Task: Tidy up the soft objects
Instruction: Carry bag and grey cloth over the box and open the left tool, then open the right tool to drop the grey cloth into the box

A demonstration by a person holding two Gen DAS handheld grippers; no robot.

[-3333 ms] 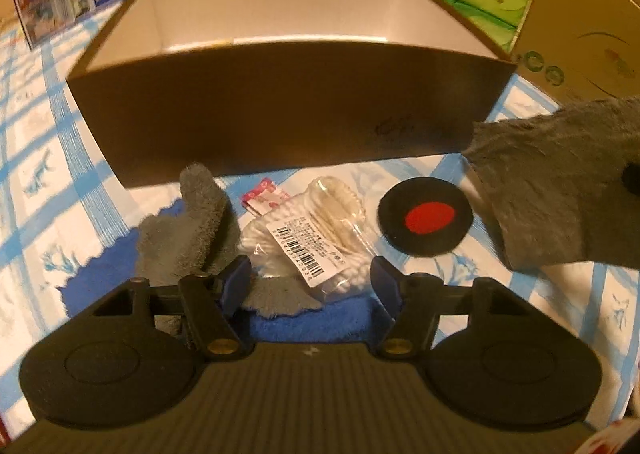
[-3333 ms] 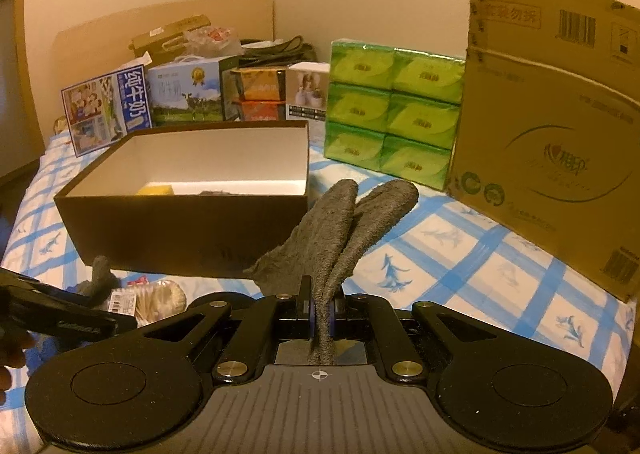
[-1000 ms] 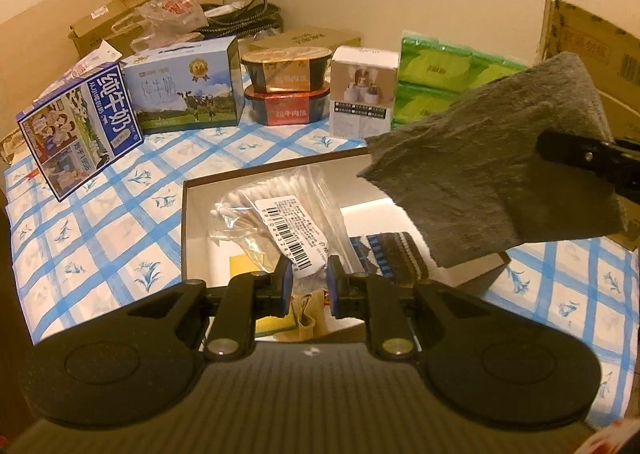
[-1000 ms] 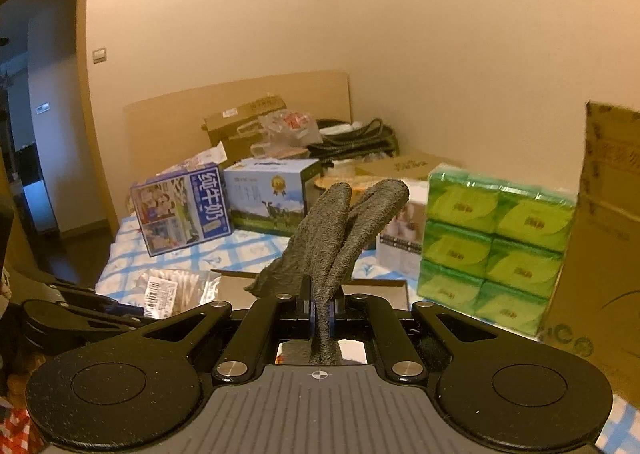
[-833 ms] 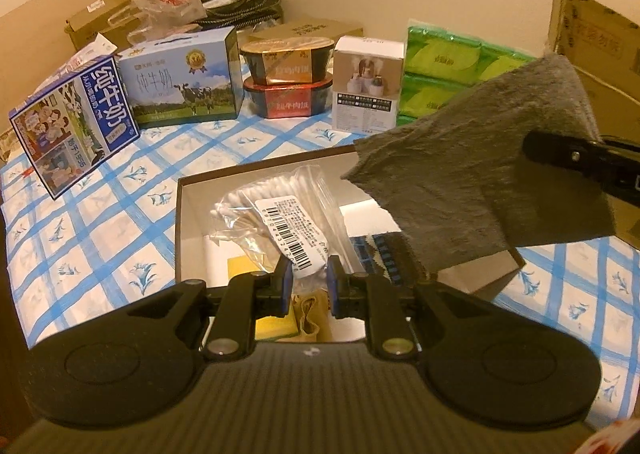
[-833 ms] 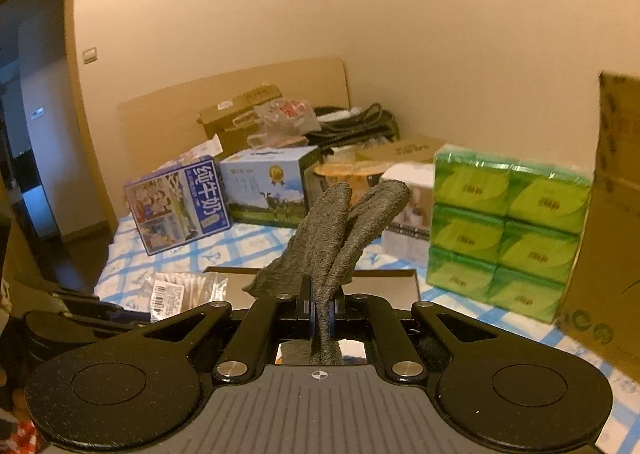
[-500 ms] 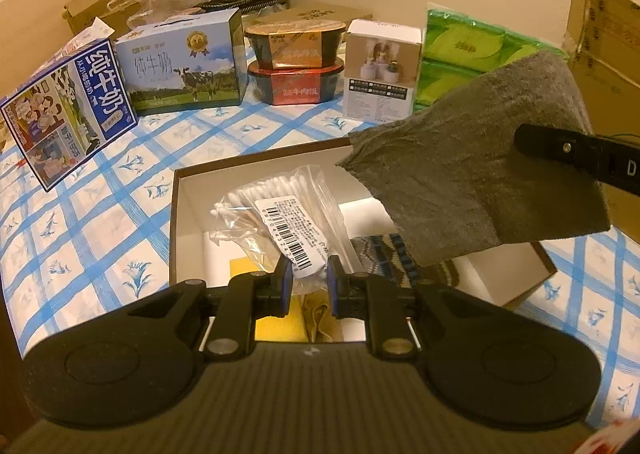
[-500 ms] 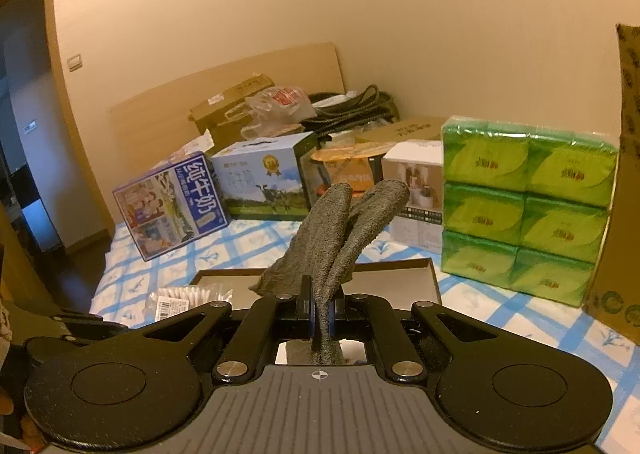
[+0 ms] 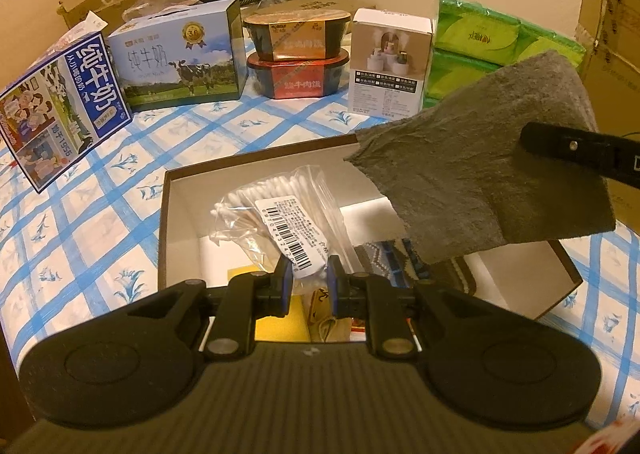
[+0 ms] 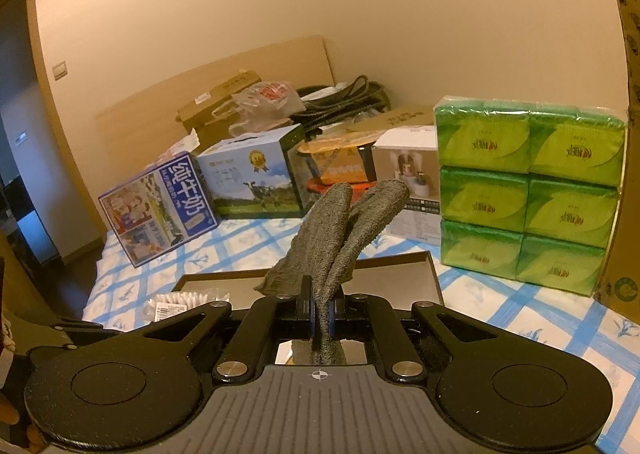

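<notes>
My left gripper is shut on a clear bag of cotton swabs with a barcode label, held over the open brown box. Inside the box lie a yellow item and a patterned knit piece. My right gripper is shut on a folded grey cloth that stands up from its jaws. In the left wrist view that grey cloth hangs over the box's right side, pinched by the right gripper. The swab bag shows at the lower left of the right wrist view.
The box sits on a blue-checked sheet. Behind it stand milk cartons, a cow-print box, stacked food bowls, a white box, green tissue packs and a large cardboard carton on the right.
Both grippers have sunk toward the box and moved forward with their loads; the box looks larger and nearer in both views. Neither grip has changed.
</notes>
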